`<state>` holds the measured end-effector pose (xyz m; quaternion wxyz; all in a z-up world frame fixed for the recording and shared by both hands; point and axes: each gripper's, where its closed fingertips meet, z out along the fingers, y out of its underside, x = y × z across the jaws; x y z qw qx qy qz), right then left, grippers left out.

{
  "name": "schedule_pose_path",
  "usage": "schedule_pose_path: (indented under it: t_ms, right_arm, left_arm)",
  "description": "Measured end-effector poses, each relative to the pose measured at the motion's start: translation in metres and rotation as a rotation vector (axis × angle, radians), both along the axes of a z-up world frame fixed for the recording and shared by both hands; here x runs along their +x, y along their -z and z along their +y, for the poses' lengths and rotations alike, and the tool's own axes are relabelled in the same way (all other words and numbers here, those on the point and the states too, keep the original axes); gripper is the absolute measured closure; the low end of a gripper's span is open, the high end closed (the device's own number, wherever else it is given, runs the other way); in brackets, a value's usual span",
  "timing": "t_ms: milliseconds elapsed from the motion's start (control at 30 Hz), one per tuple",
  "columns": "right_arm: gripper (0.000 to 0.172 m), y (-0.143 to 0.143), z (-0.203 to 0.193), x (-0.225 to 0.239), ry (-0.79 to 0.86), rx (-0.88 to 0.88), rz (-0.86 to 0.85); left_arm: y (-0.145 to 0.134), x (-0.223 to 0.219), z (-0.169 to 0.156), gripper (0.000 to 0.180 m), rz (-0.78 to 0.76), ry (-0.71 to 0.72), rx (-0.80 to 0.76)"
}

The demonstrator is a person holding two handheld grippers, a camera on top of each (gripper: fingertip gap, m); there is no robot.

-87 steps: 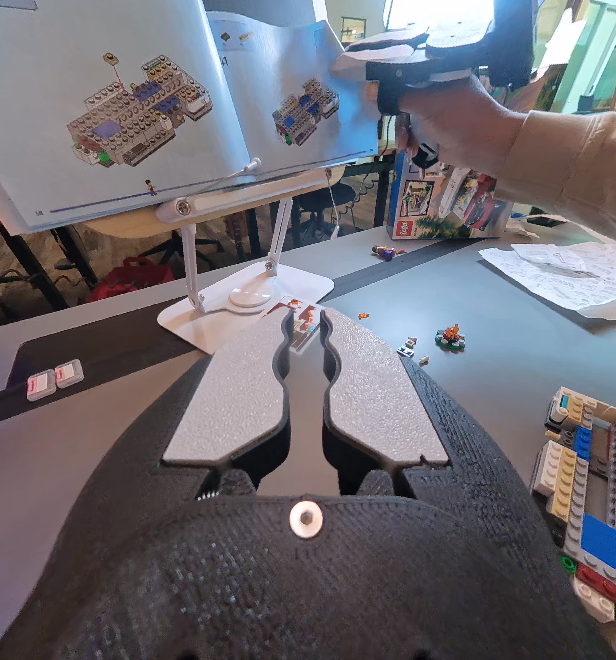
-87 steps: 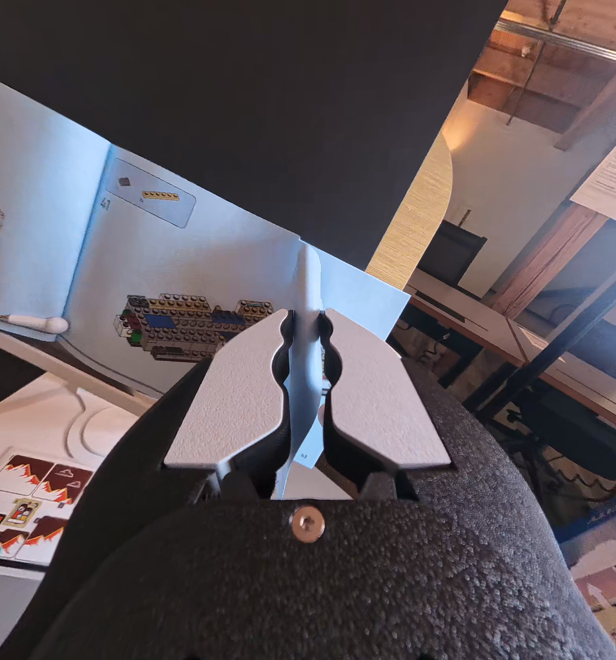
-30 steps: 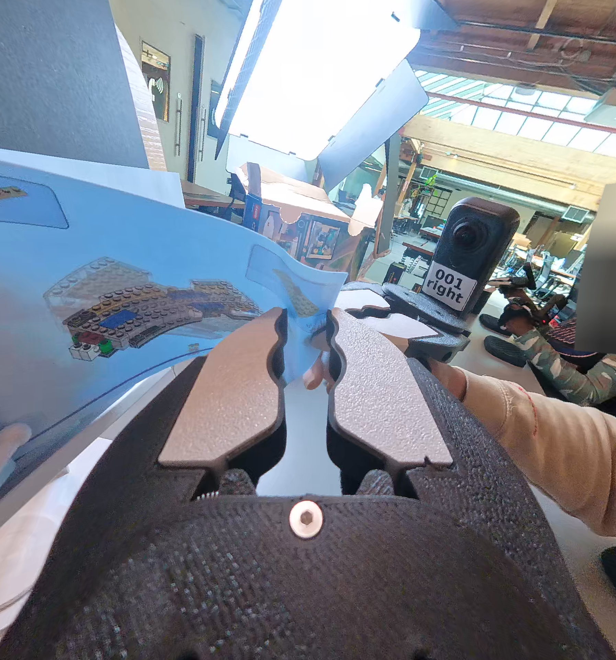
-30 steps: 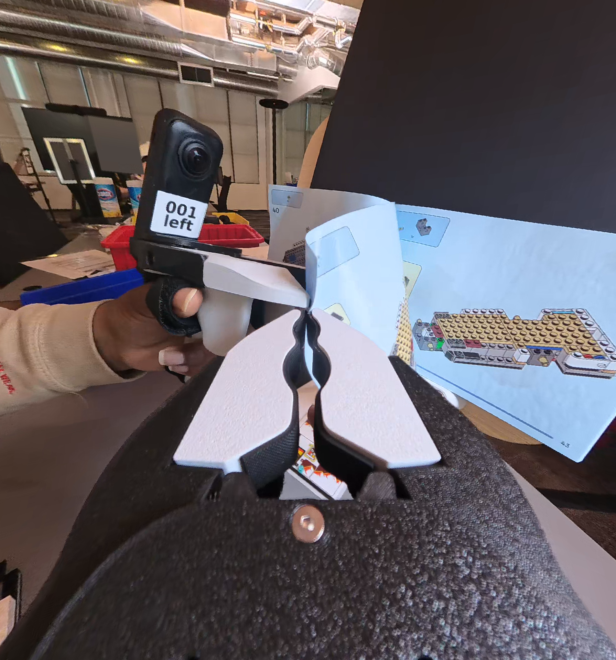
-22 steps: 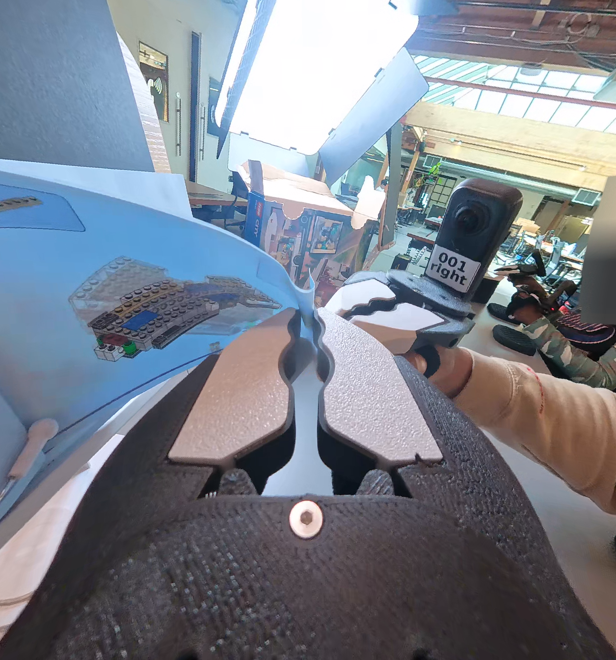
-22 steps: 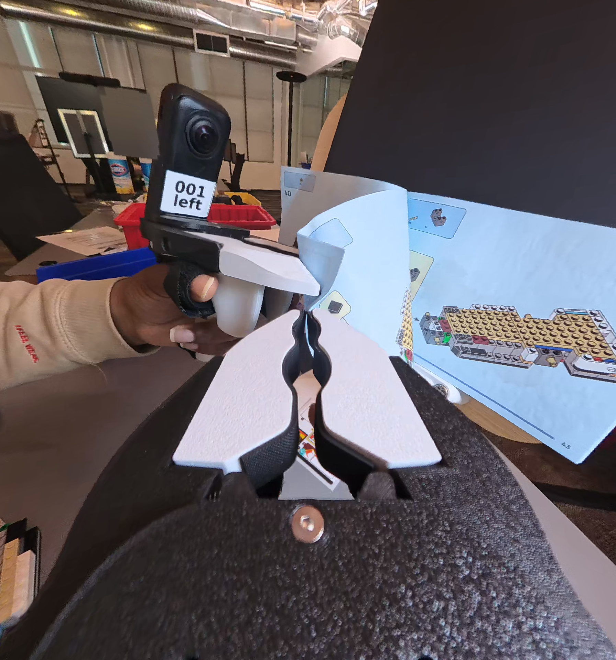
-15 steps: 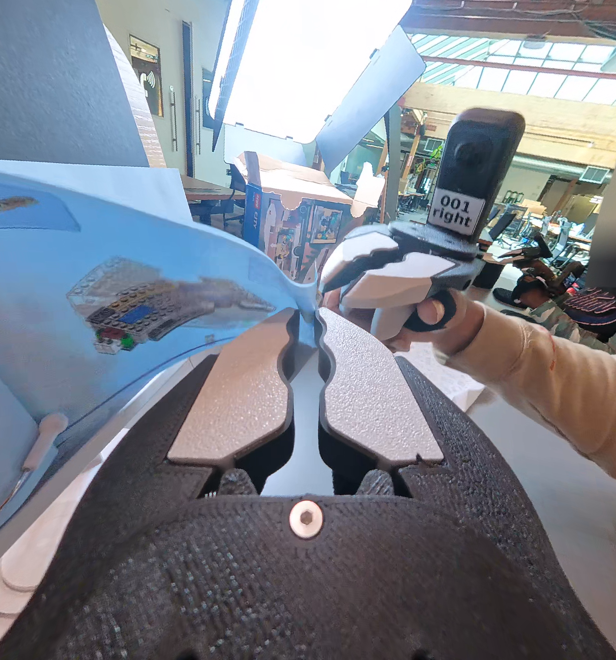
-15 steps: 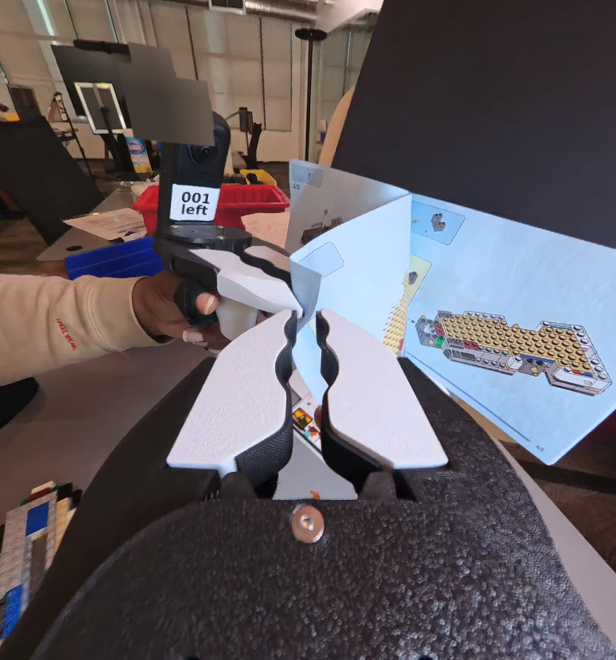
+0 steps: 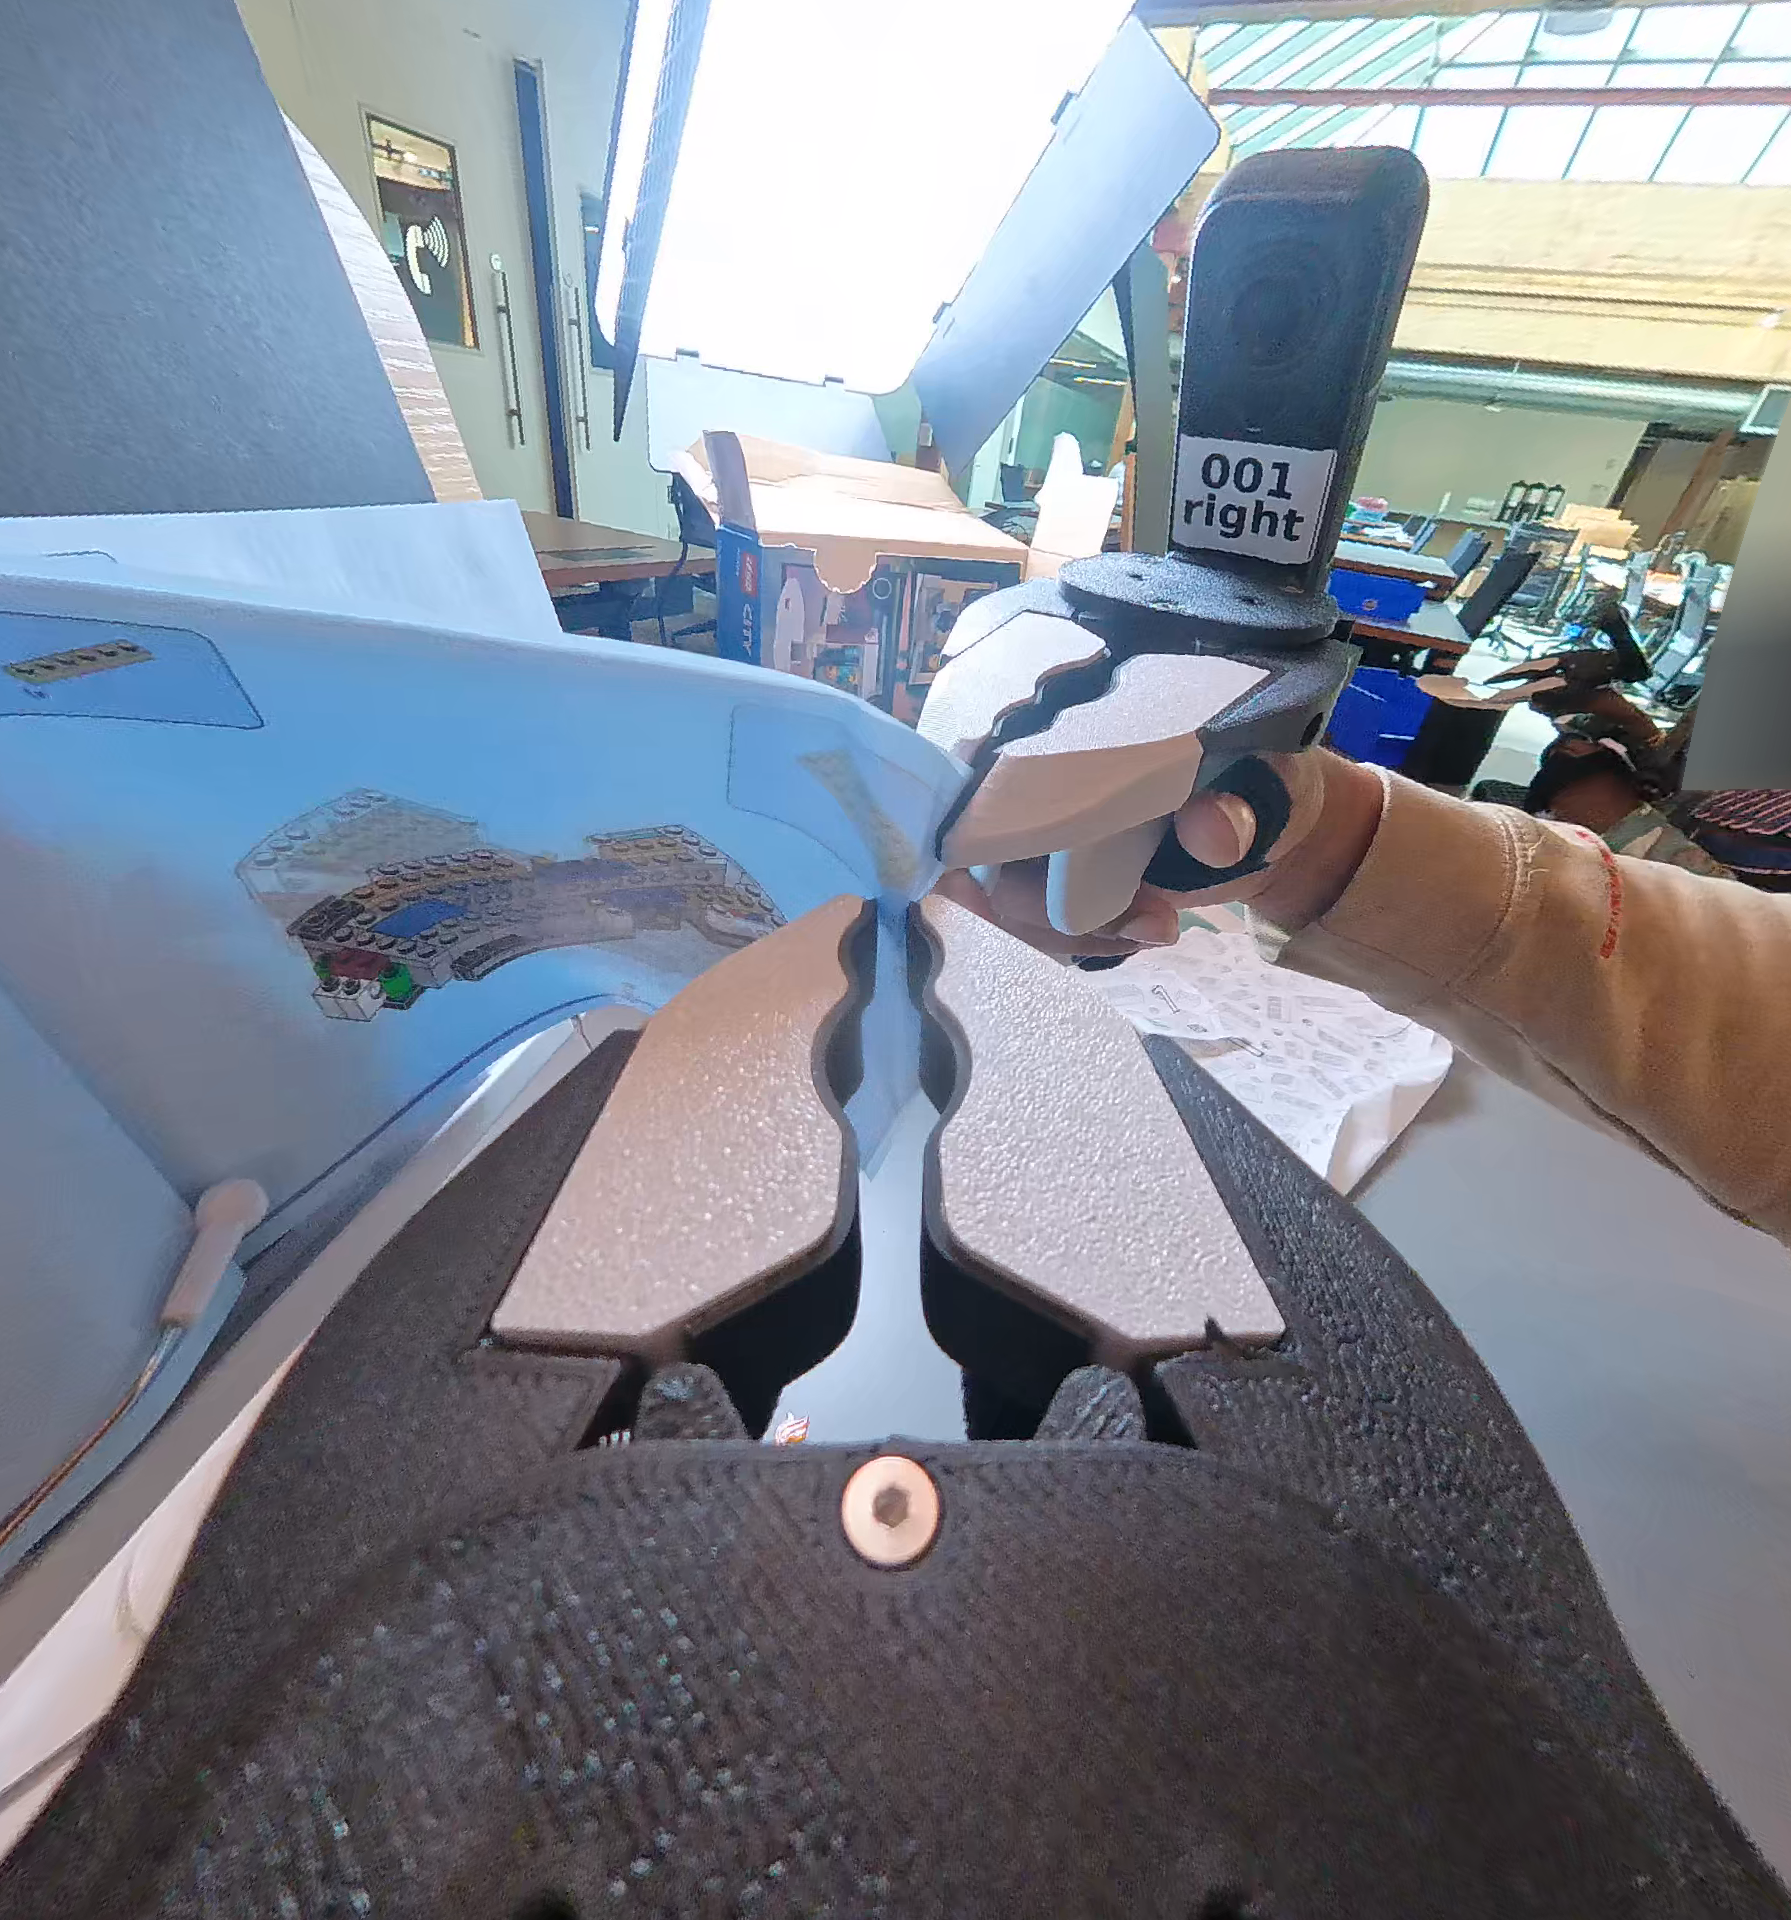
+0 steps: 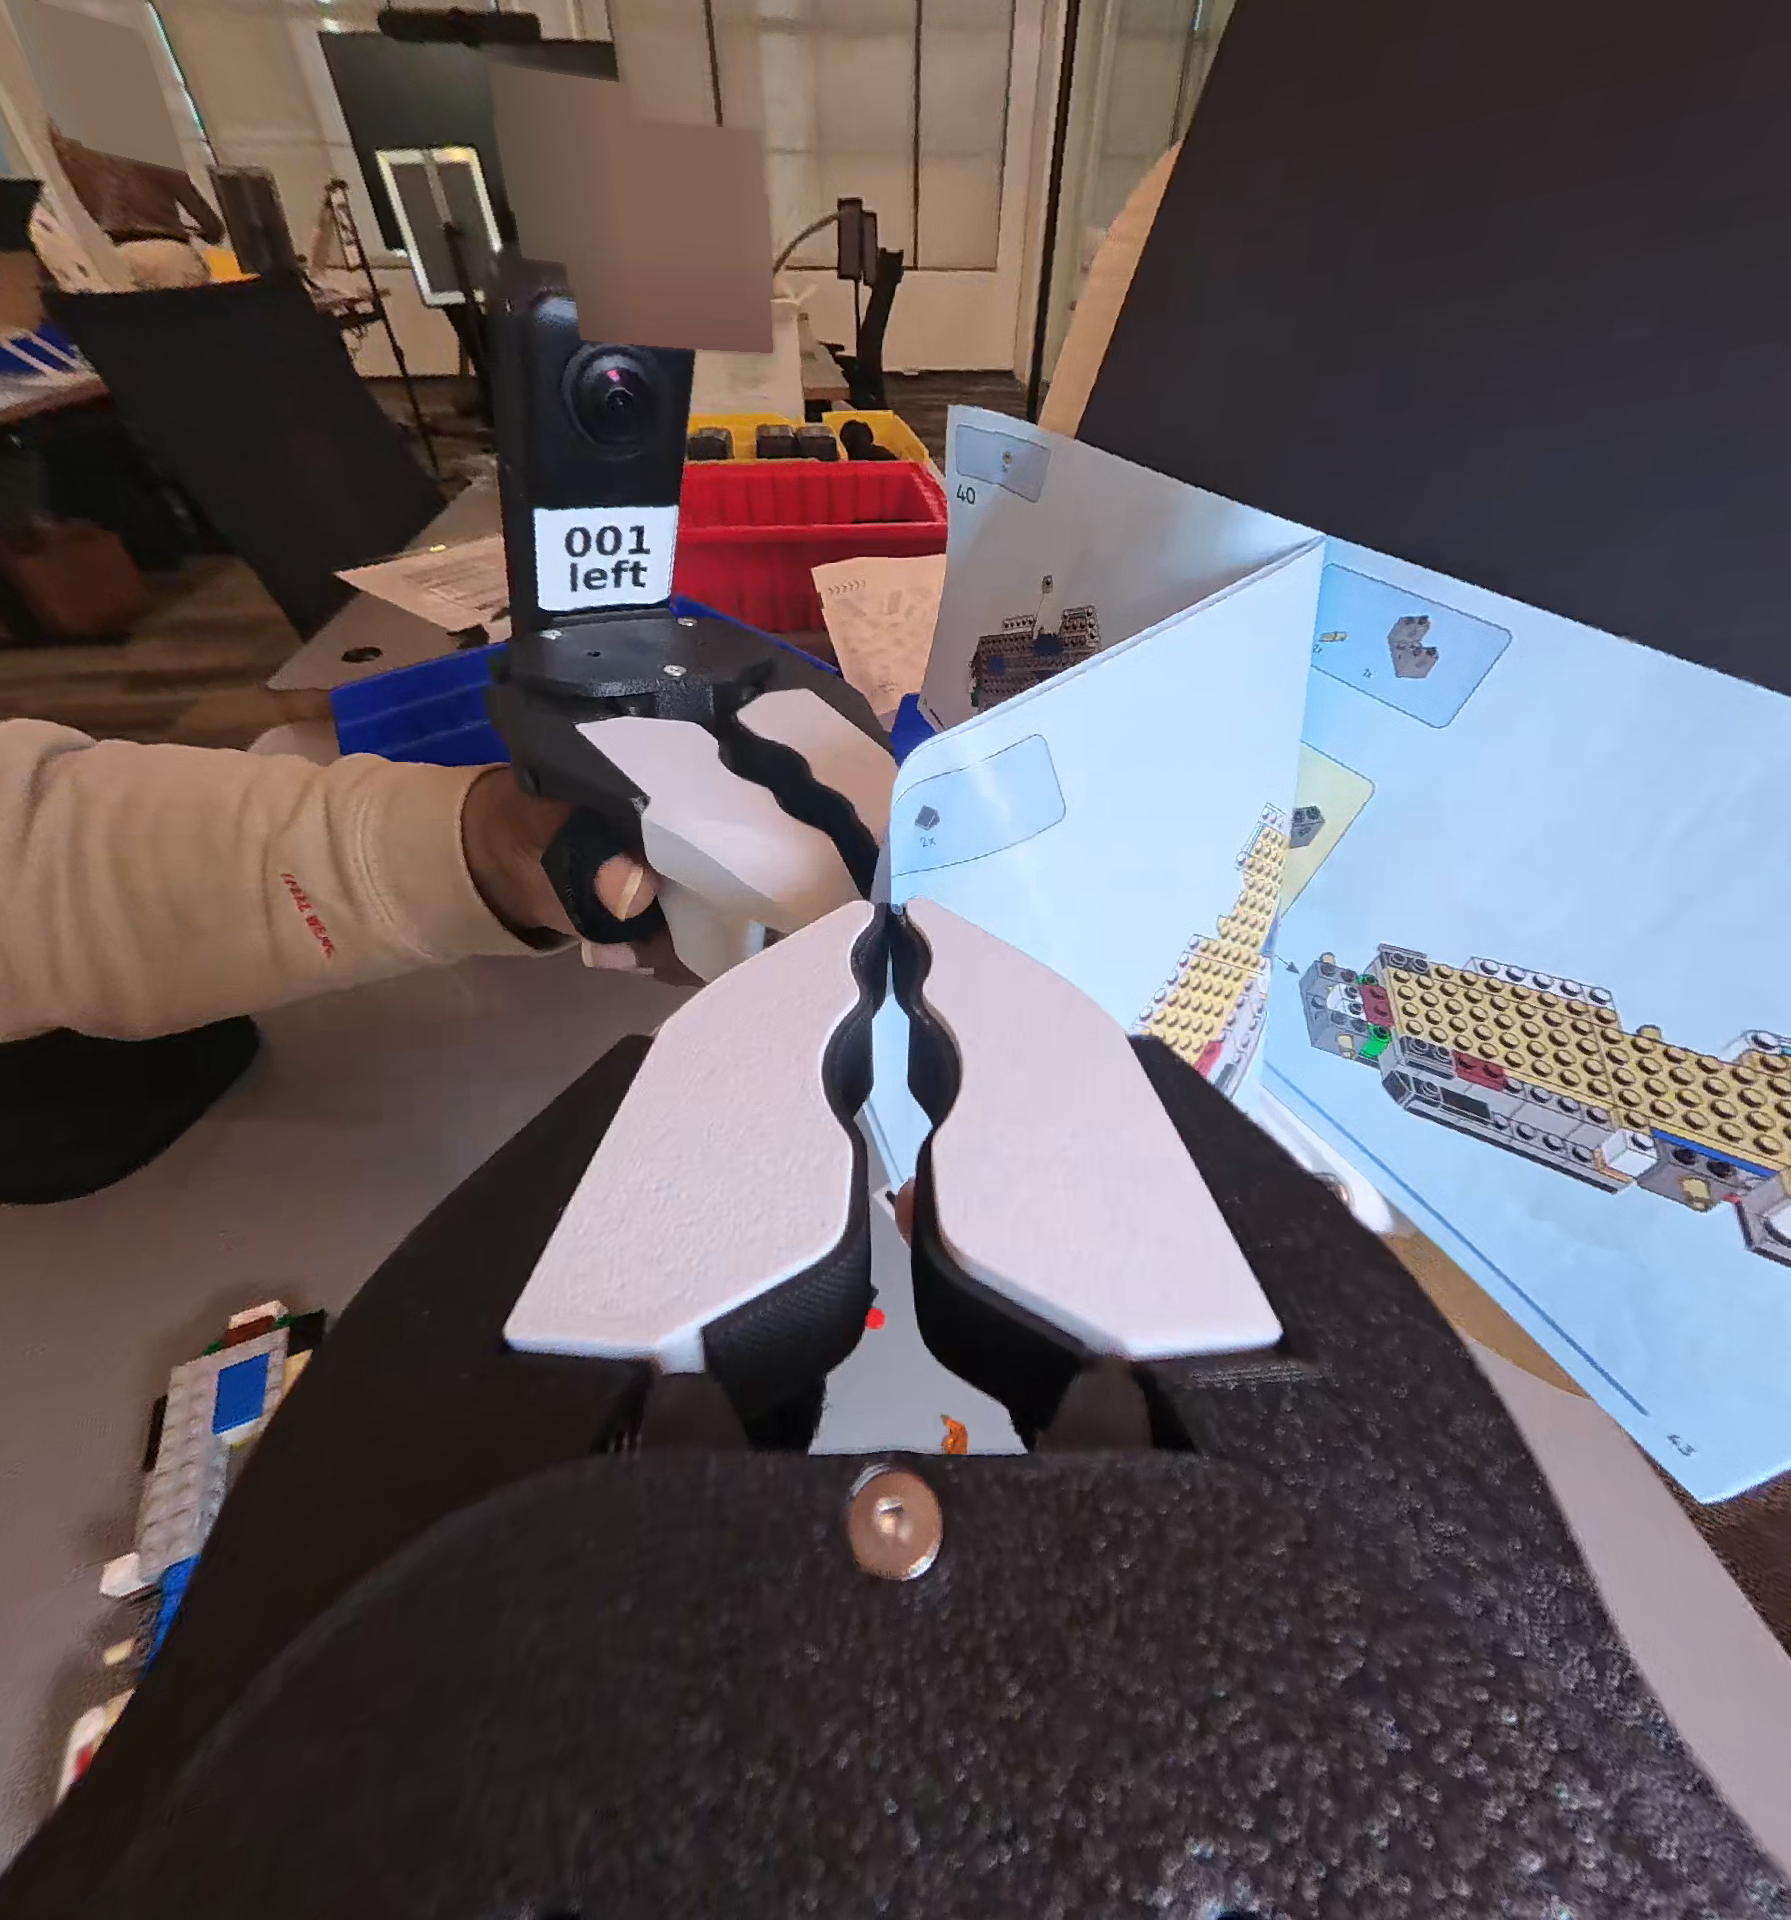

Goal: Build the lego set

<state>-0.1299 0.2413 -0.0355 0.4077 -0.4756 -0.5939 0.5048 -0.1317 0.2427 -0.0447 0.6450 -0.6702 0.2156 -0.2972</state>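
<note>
A light-blue page [image 9: 558,790] of an open brick-building instruction booklet curls up off the stand. My left gripper [image 9: 896,914] is shut on the page's free edge, which runs down between its fingers. My right gripper [image 10: 891,914] is shut at the same edge of the page [image 10: 1078,935], just below the left gripper [image 10: 860,873], and the paper shows through its wavy finger gap. In the left wrist view the right gripper [image 9: 958,821] meets the page's corner just above my own fingertips. The booklet's right-hand page [image 10: 1597,935] shows a tan brick model.
A partly built brick model [image 10: 216,1455] lies on the grey table [image 10: 351,1143] at lower left. A printed paper sheet [image 9: 1275,1039] and a toy box [image 9: 849,603] lie behind. A red bin [image 10: 797,520] and a black panel [image 10: 1493,312] stand at the back. Less than 4 cm separates the two grippers' tips.
The right gripper carried the page over, the left gripper shut on its edge, the right opened half a second ago and has now shut on the edge again. Both grippers have swung leftward.
</note>
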Motion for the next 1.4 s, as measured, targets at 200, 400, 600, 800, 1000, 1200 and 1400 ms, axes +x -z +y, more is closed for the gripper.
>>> schedule_pose_path:
  t_ms: [200, 400, 600, 800, 1000, 1200, 1400]
  right_arm:
    - [0.171, -0.005, 0.002, 0.005, -0.008, -0.029, 0.02]
    - [0.171, -0.003, 0.033, 0.016, 0.114, 0.071, -0.041]
    - [0.163, -0.018, 0.183, 0.073, 0.921, 0.41, -0.181]
    - [0.133, -0.015, 0.108, 0.053, 0.671, 0.437, 0.008]
    - [0.11, 0.05, 0.009, 0.014, 0.398, 0.441, -0.001]
    - [0.115, 0.032, -0.022, -0.018, 0.394, 0.365, 0.052]
    - [0.157, 0.02, -0.014, -0.023, 0.449, 0.441, 0.052]
  left_arm:
    - [-0.002, -0.005, -0.004, 0.18, -0.019, -0.01, 0.007]
    - [-0.003, -0.019, -0.01, 0.18, -0.029, -0.041, 0.016]
    - [-0.001, -0.031, -0.018, 0.18, -0.022, -0.083, 0.02]
    - [-0.003, -0.034, -0.022, 0.18, -0.046, -0.092, 0.022]
    - [-0.011, -0.03, -0.024, 0.18, -0.051, -0.09, 0.031]
    - [-0.015, -0.021, -0.02, 0.18, -0.022, -0.091, 0.034]
    - [-0.023, -0.017, -0.023, 0.176, -0.041, -0.071, 0.038]
